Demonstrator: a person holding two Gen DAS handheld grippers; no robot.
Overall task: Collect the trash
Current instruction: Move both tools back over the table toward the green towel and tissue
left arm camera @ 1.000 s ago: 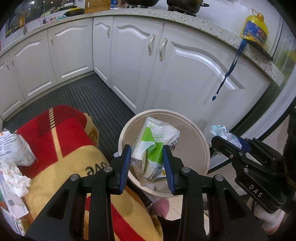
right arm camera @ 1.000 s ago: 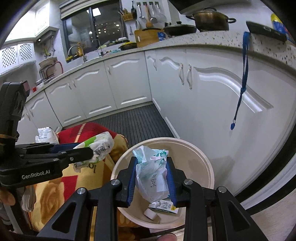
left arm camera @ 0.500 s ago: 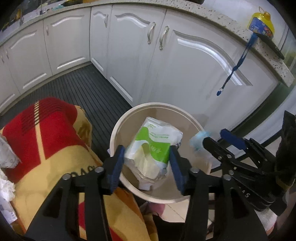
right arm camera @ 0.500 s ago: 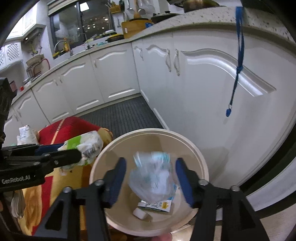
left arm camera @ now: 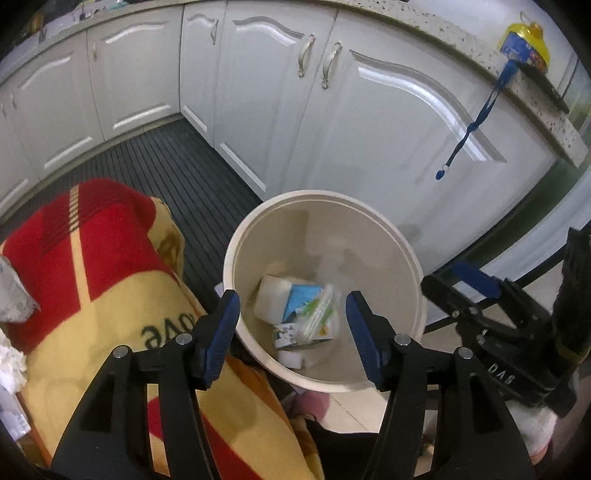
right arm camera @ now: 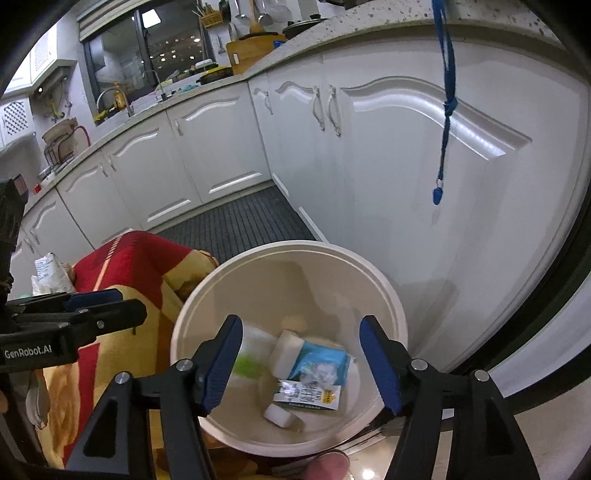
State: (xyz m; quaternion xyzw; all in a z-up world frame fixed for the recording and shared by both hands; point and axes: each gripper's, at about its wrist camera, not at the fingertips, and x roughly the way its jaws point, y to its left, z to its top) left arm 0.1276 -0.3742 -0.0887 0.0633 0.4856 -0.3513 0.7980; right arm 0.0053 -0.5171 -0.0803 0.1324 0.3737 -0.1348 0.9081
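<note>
Both hand-held grippers released, empty, jaws spread wide over the bin: left hand-held gripper [left arm camera: 291,325], right hand-held gripper [right arm camera: 301,360], black plastic frames with blue rubbery pads. Round cream plastic trash bin [left arm camera: 410,258], smooth wall, on the floor just beside white cabinets [left arm camera: 369,129]. Trash lies at the bin bottom: crinkly blue-and-white wrapper [right arm camera: 323,363], flat printed packet with yellow corner [right arm camera: 306,397], white foam-like blocks [right arm camera: 286,352], a pale green-marked pack [right arm camera: 249,356], blurred. Left of the bin, fuzzy red and yellow blanket [left arm camera: 92,288] with crumpled white paper [left arm camera: 14,299] on its far-left edge. Dark ribbed floor mat [left arm camera: 166,166] runs along glossy panelled cabinet doors; speckled stone countertop [right arm camera: 369,26] above, blue lanyard [right arm camera: 445,110] hanging off it.
</note>
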